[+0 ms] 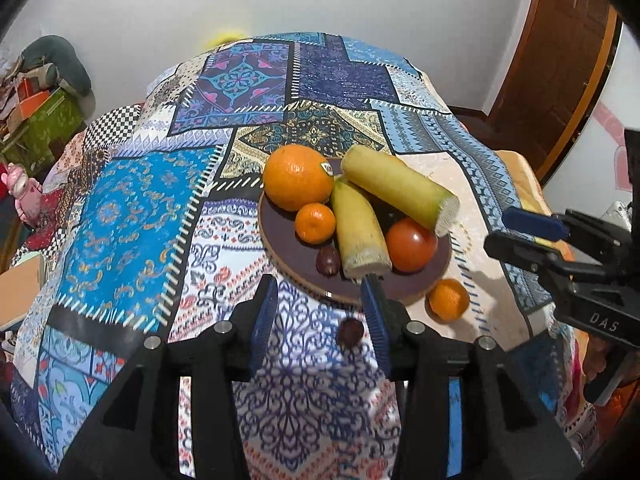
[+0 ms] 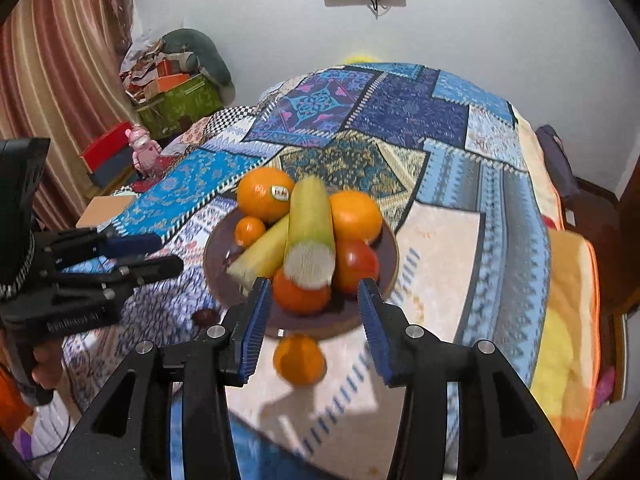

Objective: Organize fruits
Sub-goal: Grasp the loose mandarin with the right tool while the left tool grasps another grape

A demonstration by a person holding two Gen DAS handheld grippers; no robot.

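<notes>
Both grippers, left (image 1: 320, 312) and right (image 2: 316, 320), hang wide open and empty at bottom center, brown plate (image 1: 304, 264) mid-frame piled with oranges (image 1: 298, 176), corn (image 1: 396, 188) and a tomato (image 1: 410, 245).

Patchwork tablecloth (image 1: 132, 216), pink figurine (image 2: 143, 148) (beside red box (image 2: 105, 148)), striped curtain (image 2: 60, 80).

The near rim of the plate (image 2: 394, 258) was fronted by a loose orange (image 2: 299, 358) and a dark fruit (image 1: 350, 332); bare cloth (image 2: 436, 248) was left to the right.
</notes>
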